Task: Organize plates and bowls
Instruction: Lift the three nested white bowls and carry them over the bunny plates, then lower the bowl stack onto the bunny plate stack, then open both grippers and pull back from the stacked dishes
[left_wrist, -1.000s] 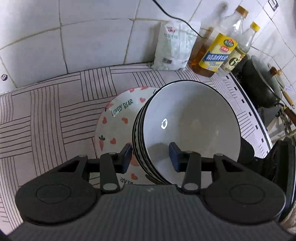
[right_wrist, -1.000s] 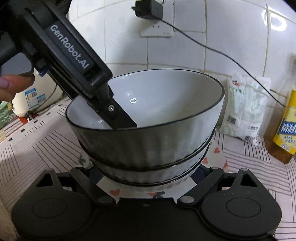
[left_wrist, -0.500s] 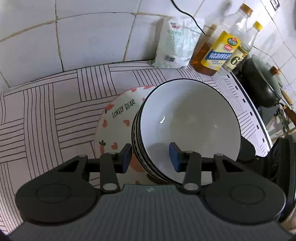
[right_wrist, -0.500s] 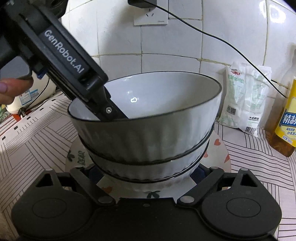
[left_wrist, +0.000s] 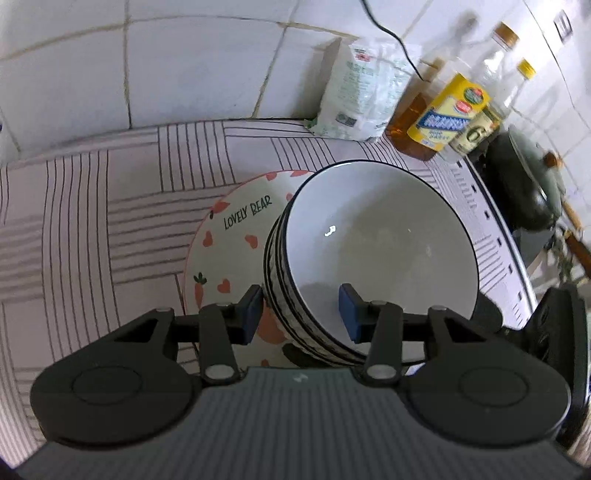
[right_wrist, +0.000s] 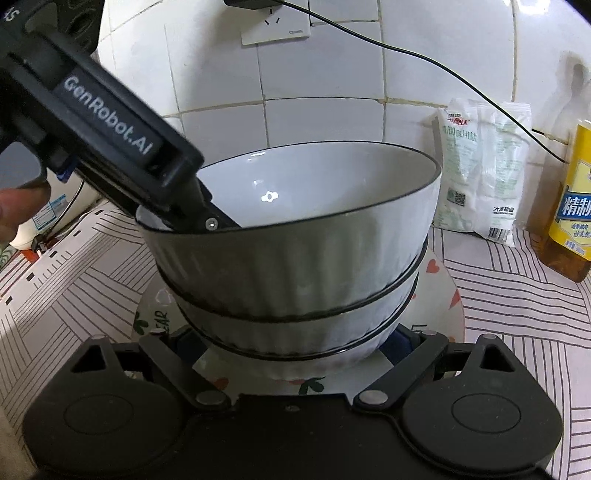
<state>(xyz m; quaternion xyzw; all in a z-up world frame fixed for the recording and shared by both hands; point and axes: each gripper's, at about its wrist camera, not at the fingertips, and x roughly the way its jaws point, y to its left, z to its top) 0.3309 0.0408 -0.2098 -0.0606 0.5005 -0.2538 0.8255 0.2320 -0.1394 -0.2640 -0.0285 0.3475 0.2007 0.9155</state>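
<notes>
Done: we have bowls (right_wrist: 295, 258) nested on plate (left_wrist: 229, 251) | left gripper (left_wrist: 299, 314) straddles top rim, pads not visibly pressing | right gripper (right_wrist: 295, 339) flanks lowest bowl, grip unclear | left: placing the stack.

My left camera looked steeply down into the stacked bowls (left_wrist: 376, 251); my right faced them (right_wrist: 295, 258) close, side-on.

A white bag of salt (left_wrist: 360, 92) leans against the tiled wall (left_wrist: 184, 70) beside yellow-labelled oil bottles (left_wrist: 448, 110), a dark pot (left_wrist: 524, 184) nearby; a cable (right_wrist: 424, 59) runs from a wall socket (right_wrist: 275, 27) above the striped counter covering (left_wrist: 92, 221).
</notes>
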